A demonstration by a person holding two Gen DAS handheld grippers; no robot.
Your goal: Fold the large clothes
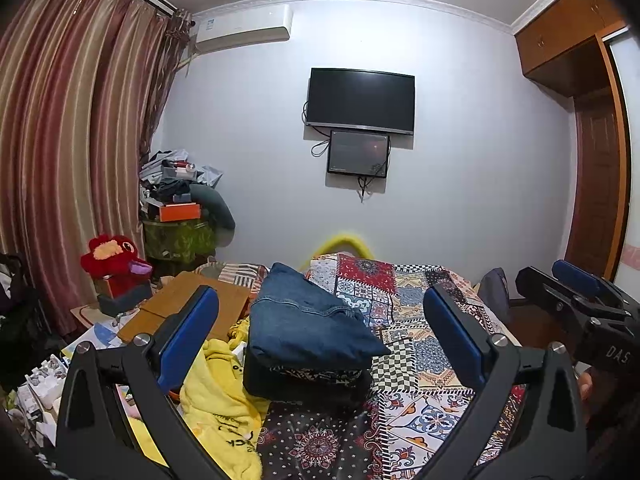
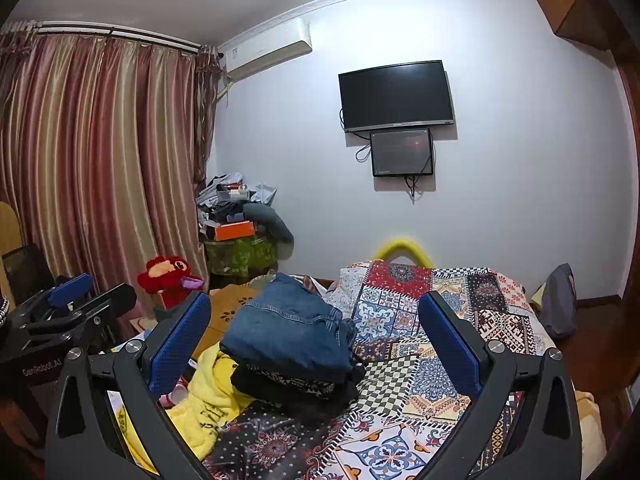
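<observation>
In the left wrist view, the left tool (image 1: 320,336) hangs above the bed (image 1: 424,312) with its two blue fingers wide apart and nothing between them. The folded denim garment (image 1: 308,320) lies on top of a darker folded piece (image 1: 304,380), and this small pile rests on the patchwork bedcover, near the left edge of the bed. Just beside the pile, on its left, lies a crumpled yellow garment (image 1: 216,404) that is not folded yet. The right tool (image 1: 576,292) shows at the right border of this view, also held in the air.

In the right wrist view, the right tool (image 2: 316,340) is open too, and empty. The same pile of denim (image 2: 288,328) sits ahead of it, and the yellow garment (image 2: 212,392) spreads at the lower left. The left tool (image 2: 76,300) shows at the left border.

I judge the yellow piece is the next to fold. It looks soft, thick and light, like fleece, so it will sag and bunch when lifted. It is better to take it at two corners or at the shoulders, one tool on each, and not in the middle
</observation>
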